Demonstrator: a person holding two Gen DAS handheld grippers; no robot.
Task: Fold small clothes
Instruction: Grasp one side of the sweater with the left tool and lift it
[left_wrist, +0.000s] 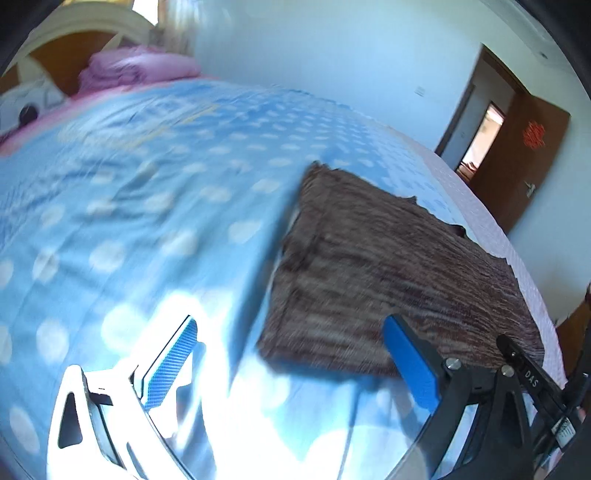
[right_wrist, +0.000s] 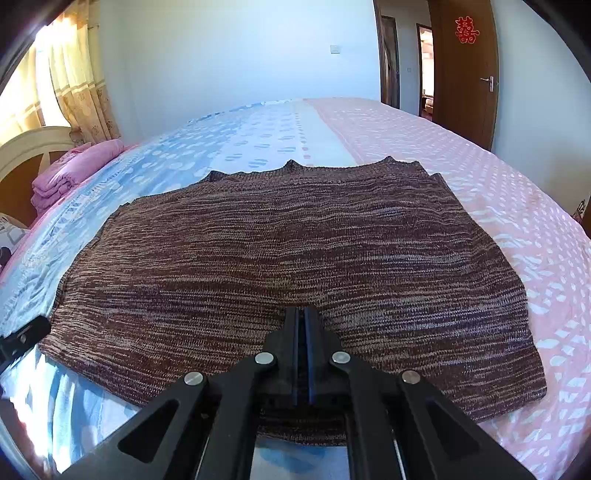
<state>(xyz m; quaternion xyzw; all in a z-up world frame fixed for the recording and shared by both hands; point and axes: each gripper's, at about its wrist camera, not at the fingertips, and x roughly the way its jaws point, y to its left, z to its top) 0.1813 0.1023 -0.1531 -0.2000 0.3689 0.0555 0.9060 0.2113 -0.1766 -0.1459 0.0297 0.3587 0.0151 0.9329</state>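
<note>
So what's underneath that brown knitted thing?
The brown knit garment lies flat on the bed cover, blue spotted on one side, pink on the other. Whatever lies directly under it is covered, so I can't tell.

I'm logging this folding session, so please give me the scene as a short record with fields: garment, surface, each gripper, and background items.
garment: brown knitted garment, lying flat, already folded to a rough rectangle
surface: bed sheet, blue dotted part on one side, pink part on the other
left gripper: jaws wide open, nothing between them, at the garment's edge; view blurred
right gripper: jaws shut, tips over the garment's near edge; whether cloth is pinched cannot be told
background: folded pink bedding by the headboard, open wooden door, curtain
</note>
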